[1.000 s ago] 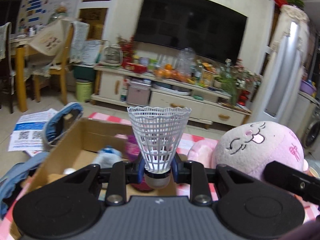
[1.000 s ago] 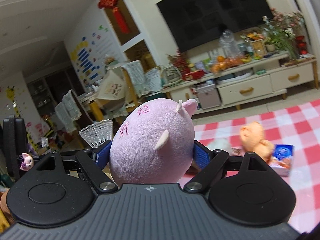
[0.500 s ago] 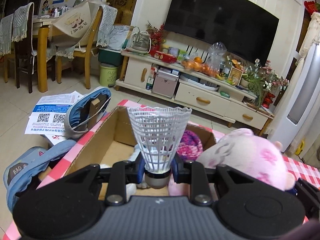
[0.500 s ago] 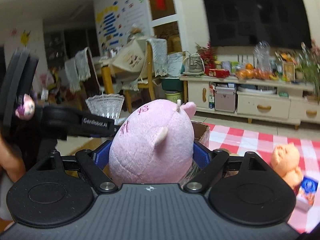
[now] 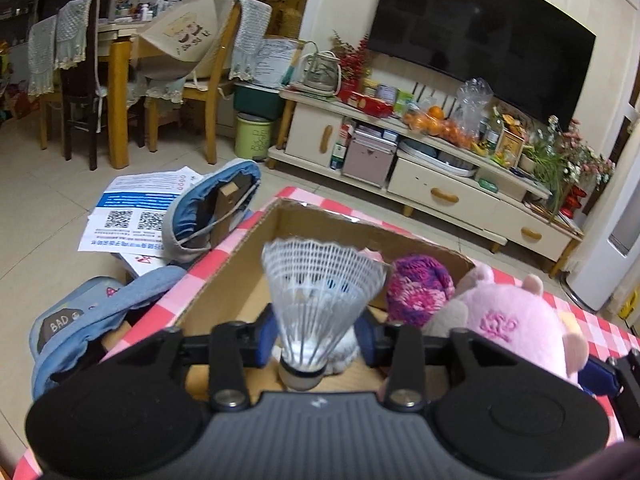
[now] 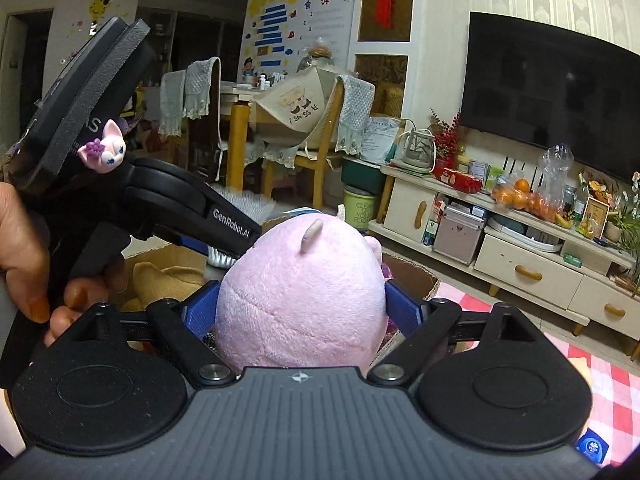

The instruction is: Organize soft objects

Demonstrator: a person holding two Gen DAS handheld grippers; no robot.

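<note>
My left gripper (image 5: 316,332) hangs over an open cardboard box (image 5: 320,222). Its jaws have spread, and the white plastic shuttlecock (image 5: 320,284) sits loose between them, cork down and blurred. A purple knitted ball (image 5: 420,290) lies in the box. My right gripper (image 6: 302,306) is shut on a round pink plush pig (image 6: 302,292) and holds it over the box's right side. The pig also shows in the left wrist view (image 5: 516,328). The left gripper shows at the left in the right wrist view (image 6: 216,226).
The box stands on a red-checked cloth (image 5: 600,324). Blue denim bags (image 5: 100,312) and leaflets (image 5: 132,208) lie on the floor to the left. A TV cabinet (image 5: 440,176) stands at the back, with chairs and a dining table (image 5: 120,64) at the back left.
The left gripper's jaws have opened and the shuttlecock has slipped down between them. The right gripper has carried the pink pig left, over the box beside the left gripper.
</note>
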